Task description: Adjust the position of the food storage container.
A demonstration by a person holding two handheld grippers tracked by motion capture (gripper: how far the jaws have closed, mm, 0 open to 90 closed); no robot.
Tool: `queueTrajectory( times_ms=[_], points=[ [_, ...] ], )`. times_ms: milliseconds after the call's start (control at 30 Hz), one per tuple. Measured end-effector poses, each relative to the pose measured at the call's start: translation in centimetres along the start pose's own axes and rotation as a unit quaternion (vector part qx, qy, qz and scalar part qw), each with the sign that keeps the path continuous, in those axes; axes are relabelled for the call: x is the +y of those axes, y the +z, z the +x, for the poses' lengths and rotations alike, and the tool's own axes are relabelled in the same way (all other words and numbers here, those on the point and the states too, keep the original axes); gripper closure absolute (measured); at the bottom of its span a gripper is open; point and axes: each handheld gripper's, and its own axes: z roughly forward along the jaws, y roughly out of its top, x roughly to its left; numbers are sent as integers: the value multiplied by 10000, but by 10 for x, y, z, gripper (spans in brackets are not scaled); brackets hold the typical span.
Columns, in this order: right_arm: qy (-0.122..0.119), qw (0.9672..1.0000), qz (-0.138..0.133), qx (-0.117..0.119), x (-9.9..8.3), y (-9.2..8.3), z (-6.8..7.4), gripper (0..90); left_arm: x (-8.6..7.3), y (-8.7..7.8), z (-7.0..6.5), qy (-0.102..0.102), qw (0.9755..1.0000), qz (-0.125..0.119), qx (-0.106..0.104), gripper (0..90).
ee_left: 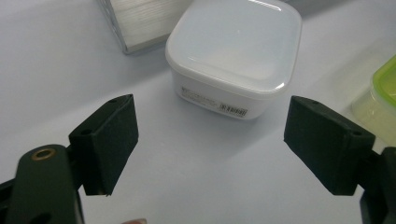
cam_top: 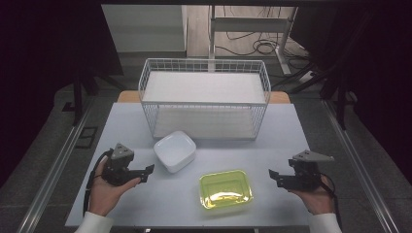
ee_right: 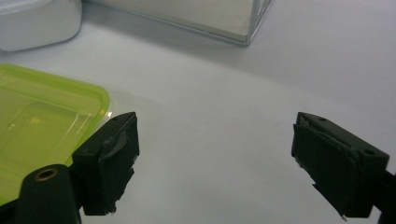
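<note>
two lidded boxes, both grippers released

the white box (cam_top: pixel 175 151) sits on the bench (cam_top: pixel 121 121) just in front of the wire basket (cam_top: pixel 204 97), corner turned toward the left gripper (cam_top: pixel 145 173). probably light, stiff, slick plastic; best taken across its side walls. the green box (cam_top: pixel 226 189) lies nearer the person, long axis pointing toward the right gripper (cam_top: pixel 273 177). both sets of fingers gape, holding nothing.
</note>
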Motion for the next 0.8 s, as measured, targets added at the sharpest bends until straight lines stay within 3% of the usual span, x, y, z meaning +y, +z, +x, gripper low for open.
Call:
queueTrajectory(
  times_ms=[233,467,567,800],
  points=[
    [-58,9999,93,96,-1,1,1,186,0,1,1,26,10000,35,-16,173],
    [-92,9996,247,114,-4,4,3,206,2,1,2,-133,9998,82,-120,180],
    [-1,9996,251,153,-3,2,0,215,0,4,2,-358,9987,168,-310,181],
    [5,9993,273,251,0,-2,3,228,-2,0,2,-405,9986,169,-307,183]
  ],
)
